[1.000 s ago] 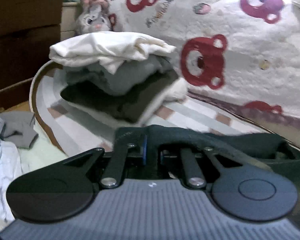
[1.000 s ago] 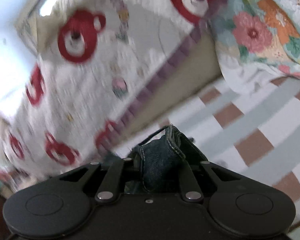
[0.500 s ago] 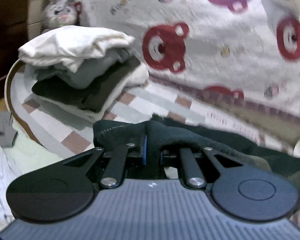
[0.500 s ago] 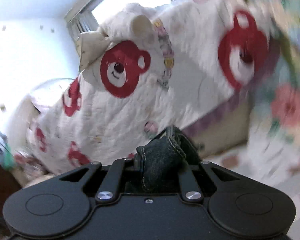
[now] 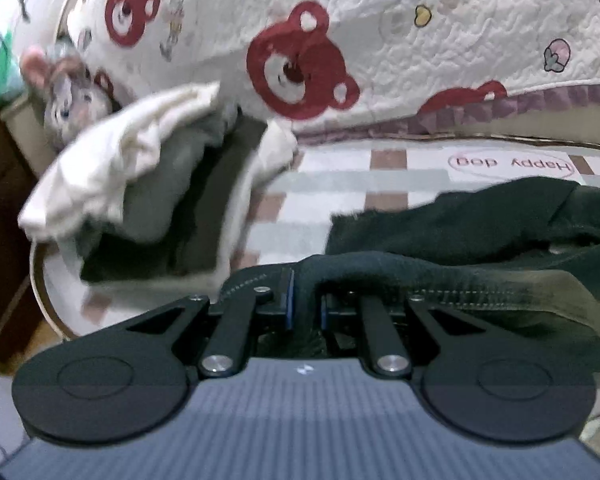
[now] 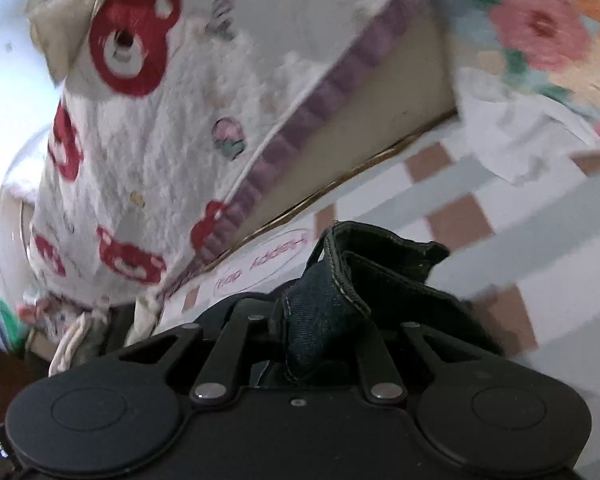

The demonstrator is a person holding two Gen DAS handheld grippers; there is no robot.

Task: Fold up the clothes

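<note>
In the left wrist view, the left gripper point(image 5: 305, 300) is seen with its jaws drawn narrow and clamped on a stitched edge of the dark jeans point(image 5: 480, 224), which are bunched between the blue-edged pads. From the grip, the jeans are spread to the right across the checked sheet point(image 5: 340, 184), where a pink oval label reading "Happy dog" point(image 5: 510, 164) is printed just beyond them. To the left, a pile point(image 5: 148, 184) of folded clothes is stacked on the sheet, topped by a cream piece, with grey and dark pieces beneath; it appears blurred. A grey plush toy point(image 5: 68, 100) is found behind the pile, and a white bear quilt point(image 5: 340, 40) is heaped along the back. In the right wrist view, the right gripper point(image 6: 324, 332) is likewise narrowed and closed on a thick fold of the jeans point(image 6: 340, 292), whose seamed hem is stood up between the jaws and is trailed to the right over the sheet point(image 6: 500, 200). The label point(image 6: 260, 264) is seen just past the fold. The quilt point(image 6: 172, 140) is shown upper left, and a floral cloth point(image 6: 540, 32) upper right. Part of the pile point(image 6: 84, 340) is glimpsed at lower left.
</note>
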